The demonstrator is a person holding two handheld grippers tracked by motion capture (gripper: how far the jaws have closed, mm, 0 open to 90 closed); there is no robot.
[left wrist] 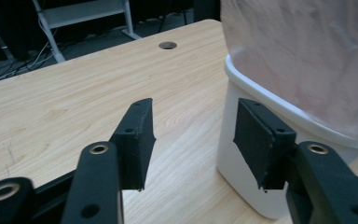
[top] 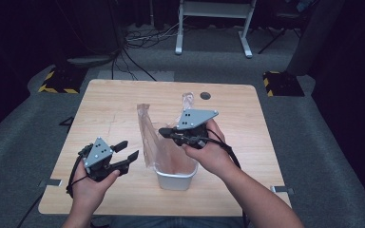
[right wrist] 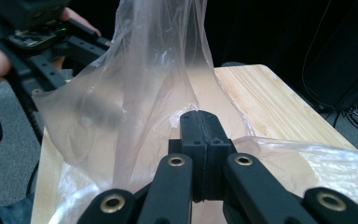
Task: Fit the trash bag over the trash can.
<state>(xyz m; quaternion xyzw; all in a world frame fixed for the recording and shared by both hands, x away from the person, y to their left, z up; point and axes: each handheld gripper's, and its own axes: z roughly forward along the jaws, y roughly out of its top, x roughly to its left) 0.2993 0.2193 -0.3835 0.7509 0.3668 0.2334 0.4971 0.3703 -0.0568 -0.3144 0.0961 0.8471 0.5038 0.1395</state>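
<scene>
Above bin (top: pixel 176 178): bag (top: pixel 148 135) beside right gripper (top: pixel 164 132) (clamped).

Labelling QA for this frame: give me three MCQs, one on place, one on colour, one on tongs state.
1. Where is the bin?
A. near table edge, between the hands
B. far corner by the hole
C. on the floor

2. What colour is the bin?
A. black
B. white
C. yellow

3. How do the right tongs stand?
A. wide open, nothing near them
B. shut against the bag
C. shut on the bin's rim

Key: 1 A, the high view shows it near the person, with the left tongs beside it. 2 B, its wall is white in the left gripper view. 3 B, the pads meet with the clear film right at them in the right gripper view.
</scene>
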